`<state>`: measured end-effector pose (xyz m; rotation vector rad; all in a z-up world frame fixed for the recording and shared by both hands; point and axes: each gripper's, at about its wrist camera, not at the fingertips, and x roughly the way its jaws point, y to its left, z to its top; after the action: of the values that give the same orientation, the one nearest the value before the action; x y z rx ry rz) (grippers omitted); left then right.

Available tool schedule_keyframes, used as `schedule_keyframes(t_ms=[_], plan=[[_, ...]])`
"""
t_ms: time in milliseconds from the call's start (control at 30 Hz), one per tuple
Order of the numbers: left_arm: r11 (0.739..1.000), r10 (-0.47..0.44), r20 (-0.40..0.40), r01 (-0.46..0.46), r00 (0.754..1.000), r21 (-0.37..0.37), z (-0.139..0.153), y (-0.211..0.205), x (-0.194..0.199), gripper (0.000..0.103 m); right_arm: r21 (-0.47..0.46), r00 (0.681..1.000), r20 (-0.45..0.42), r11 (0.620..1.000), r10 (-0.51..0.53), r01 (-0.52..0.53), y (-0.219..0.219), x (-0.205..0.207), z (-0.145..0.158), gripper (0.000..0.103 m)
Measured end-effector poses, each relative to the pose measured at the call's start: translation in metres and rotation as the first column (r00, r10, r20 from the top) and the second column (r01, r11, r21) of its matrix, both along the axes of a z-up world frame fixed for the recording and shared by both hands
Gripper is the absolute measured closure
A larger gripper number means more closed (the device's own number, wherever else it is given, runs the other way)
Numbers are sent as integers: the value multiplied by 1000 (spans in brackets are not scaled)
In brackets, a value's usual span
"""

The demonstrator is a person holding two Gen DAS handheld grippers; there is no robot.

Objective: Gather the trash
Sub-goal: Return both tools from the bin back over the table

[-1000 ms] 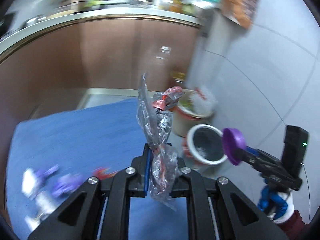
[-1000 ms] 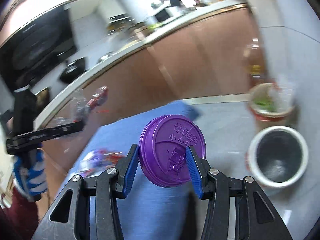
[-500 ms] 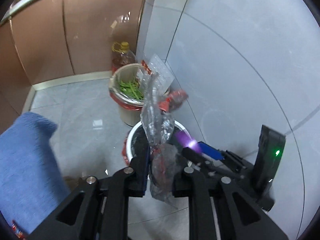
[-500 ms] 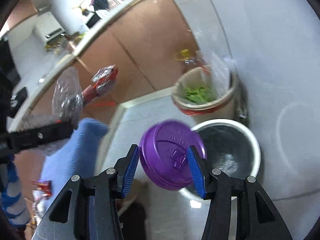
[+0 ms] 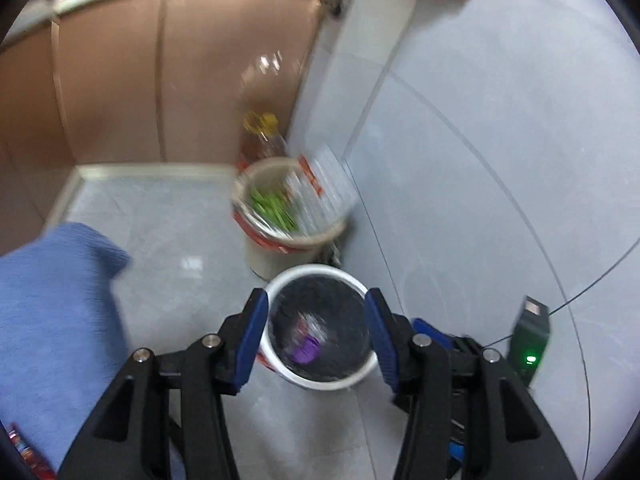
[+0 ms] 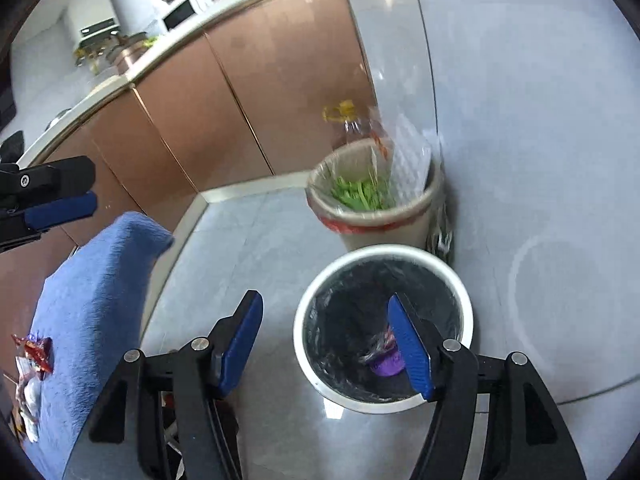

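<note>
Item, far left: our blue cloth-covered table [image 6: 96, 292], with red-and-white crumpled snack wrappers [image 6: 30, 354] lying at its left edge, not yet collected.

Item, left gripper [image 5: 316, 332]: fingers wide apart, holding nothing, poised above the bin.

Item, centre: white round bin with a black liner [image 6: 382, 326] on the grey tiled floor; inside we see a purple round plastic lid [image 6: 386, 366] beside a crumpled clear wrapper [image 6: 376, 344], both at the bottom.

Item, right gripper [image 6: 326, 340]: fingers likewise spread and empty, its right finger over the bin's mouth.

Item, further back: beige round bin with green scraps [image 6: 372, 200], touching the wall at right.

Step in hand, as we judge it: release into the bin is done. Next we would turn both grippers back to the table for the remaining wrappers.
</note>
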<state>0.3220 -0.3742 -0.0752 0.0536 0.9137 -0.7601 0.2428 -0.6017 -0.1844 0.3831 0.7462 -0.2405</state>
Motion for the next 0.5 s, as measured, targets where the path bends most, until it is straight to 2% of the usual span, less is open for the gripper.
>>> schedule_keyframes(t_ms=[67,133,167,267,400,500], plan=[[999,44,65,-44,997,-14,18,25,-11,55,-50,999,35,999,2,0,14,-10,21,32],[996,91,120,-87,989,-31,36,50,-21,54,-91,996,84,996,0,8,31,-23,48,22],[994,111,147,-107,983,-37,44,62,-27,51,-107,994,108,994,3,8,39,-30,60,20],[982,188,237,-176,953,-70,68,106,-54,42,-170,985,168,985,23,6,70,-48,98,14],[964,263,308,-240,914,-110,85,162,-84,41,-222,969,231,974,87,-34,115,-66,136,6],[956,294,357,-277,887,-98,94,205,-107,41,-273,946,285,959,155,-75,159,-87,163,3]])
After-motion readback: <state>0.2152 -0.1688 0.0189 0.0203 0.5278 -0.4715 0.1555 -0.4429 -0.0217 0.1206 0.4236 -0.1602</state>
